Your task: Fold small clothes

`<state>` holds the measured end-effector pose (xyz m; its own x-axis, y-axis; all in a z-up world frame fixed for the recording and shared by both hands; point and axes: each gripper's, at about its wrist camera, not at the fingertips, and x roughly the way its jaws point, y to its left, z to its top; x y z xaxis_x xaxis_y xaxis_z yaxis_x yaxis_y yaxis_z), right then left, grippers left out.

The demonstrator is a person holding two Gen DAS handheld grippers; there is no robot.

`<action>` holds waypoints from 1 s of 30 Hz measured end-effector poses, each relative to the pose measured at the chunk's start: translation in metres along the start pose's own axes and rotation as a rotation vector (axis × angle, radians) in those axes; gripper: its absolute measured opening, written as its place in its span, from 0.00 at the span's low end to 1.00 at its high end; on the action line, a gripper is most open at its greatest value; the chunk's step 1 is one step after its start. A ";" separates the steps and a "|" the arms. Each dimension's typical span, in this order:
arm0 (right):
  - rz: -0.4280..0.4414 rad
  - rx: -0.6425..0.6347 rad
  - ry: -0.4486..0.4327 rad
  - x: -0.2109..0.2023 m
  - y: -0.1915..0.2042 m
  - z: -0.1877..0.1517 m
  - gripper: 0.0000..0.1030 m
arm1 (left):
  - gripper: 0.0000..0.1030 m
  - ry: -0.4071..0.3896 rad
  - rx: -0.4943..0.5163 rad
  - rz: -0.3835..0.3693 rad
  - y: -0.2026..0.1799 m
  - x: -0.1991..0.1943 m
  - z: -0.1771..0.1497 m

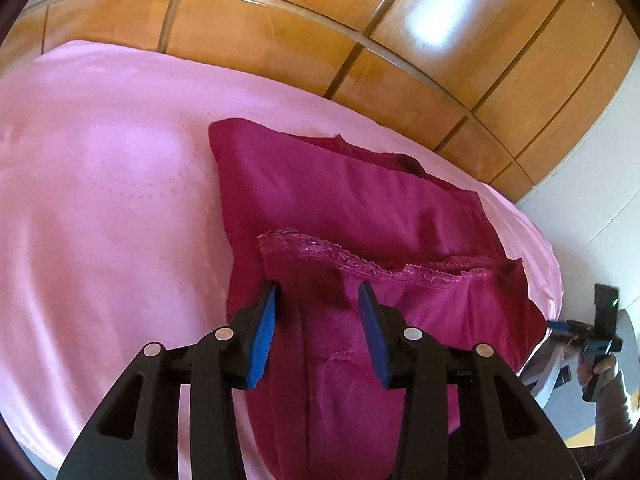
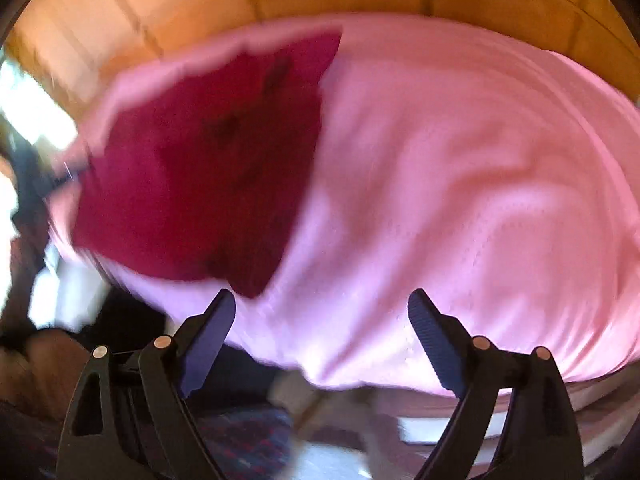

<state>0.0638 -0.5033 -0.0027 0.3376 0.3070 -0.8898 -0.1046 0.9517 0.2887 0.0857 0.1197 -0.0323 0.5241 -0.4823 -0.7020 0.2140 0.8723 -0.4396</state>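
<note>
A magenta garment [image 1: 344, 208] with a lace trim edge [image 1: 360, 260] lies partly folded on the pink bedsheet [image 1: 100, 184]. My left gripper [image 1: 318, 300] is open just above the garment's near part, with one blue finger on each side of a raised fold. In the blurred right wrist view the garment [image 2: 208, 172] lies at the left of the sheet [image 2: 460, 200]. My right gripper [image 2: 322, 308] is wide open and empty over the sheet's near edge, right of the garment. It also shows in the left wrist view [image 1: 592, 340], off the bed's right side.
A wooden panelled wardrobe [image 1: 320, 40] stands behind the bed. A white wall [image 1: 592, 216] is at the right. The floor and a dark patterned rug [image 2: 240, 440] lie below the bed's near edge.
</note>
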 end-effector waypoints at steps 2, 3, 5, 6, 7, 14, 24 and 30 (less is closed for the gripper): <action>0.079 0.057 -0.094 -0.006 -0.001 0.013 0.83 | 0.38 -0.003 -0.010 -0.013 -0.001 0.002 0.001; 0.095 0.066 -0.123 -0.003 0.002 0.019 0.82 | 0.38 -0.007 -0.011 -0.020 -0.001 0.001 0.001; 0.092 0.062 -0.162 0.011 0.010 0.037 0.78 | 0.38 -0.020 -0.004 -0.018 -0.004 -0.002 0.001; 0.089 0.063 -0.170 0.019 0.012 0.043 0.74 | 0.33 -0.027 0.000 -0.015 -0.005 -0.003 0.001; 0.086 0.067 -0.168 0.033 0.015 0.053 0.67 | 0.30 -0.032 0.005 -0.009 -0.006 -0.003 0.002; -0.016 -0.028 -0.152 0.057 0.029 0.067 0.09 | 0.06 -0.105 0.056 0.026 -0.014 -0.029 0.000; 0.015 -0.137 -0.354 -0.023 0.074 0.081 0.07 | 0.06 -0.261 0.018 -0.060 -0.023 -0.080 0.025; 0.003 -0.087 -0.413 -0.001 0.073 0.139 0.07 | 0.06 -0.294 0.024 0.007 -0.014 -0.060 0.069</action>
<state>0.1858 -0.4349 0.0683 0.6822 0.2992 -0.6672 -0.1790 0.9530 0.2443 0.1088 0.1421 0.0545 0.7409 -0.4356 -0.5112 0.2270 0.8788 -0.4198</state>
